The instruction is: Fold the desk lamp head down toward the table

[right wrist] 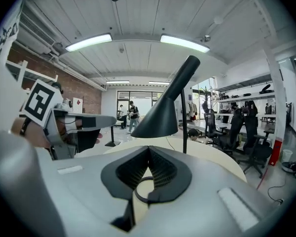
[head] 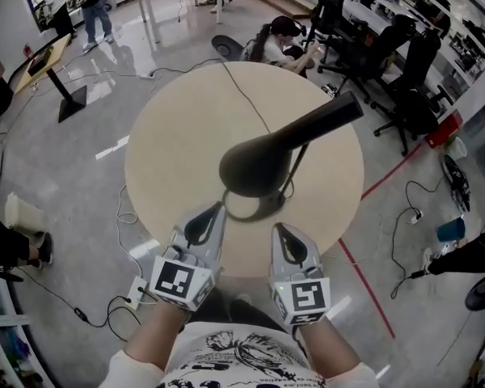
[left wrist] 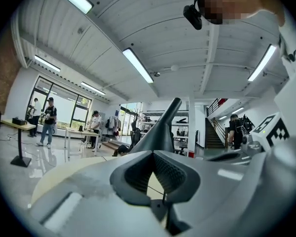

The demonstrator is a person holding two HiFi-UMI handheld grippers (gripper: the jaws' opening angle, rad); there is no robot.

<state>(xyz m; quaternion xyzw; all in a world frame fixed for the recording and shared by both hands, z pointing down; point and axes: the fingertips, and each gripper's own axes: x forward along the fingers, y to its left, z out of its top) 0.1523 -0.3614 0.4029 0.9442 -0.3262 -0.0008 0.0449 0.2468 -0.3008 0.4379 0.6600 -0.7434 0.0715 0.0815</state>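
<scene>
- while both tongs are hovering at the 6 o'clock edge of the round table, the fold is not yet getting under way; this is looking like the approach step.
- the left gripper is sitting clenched on nothing, its jaws meeting at the tips with only tabletop showing through the gap. the right gripper is doing the same, with the lamp base ring peeking through from beyond it.
- the lamp head, a black cone, is standing raised over its base toward the table's 6 o'clock side. its narrow end is pointing to about 2 o'clock, just beyond both grippers and touching neither.
- next, i am guessing, one gripper is needing to open and take the cone or its neck while the other is steadying the base, before the head is tipped down.
</scene>
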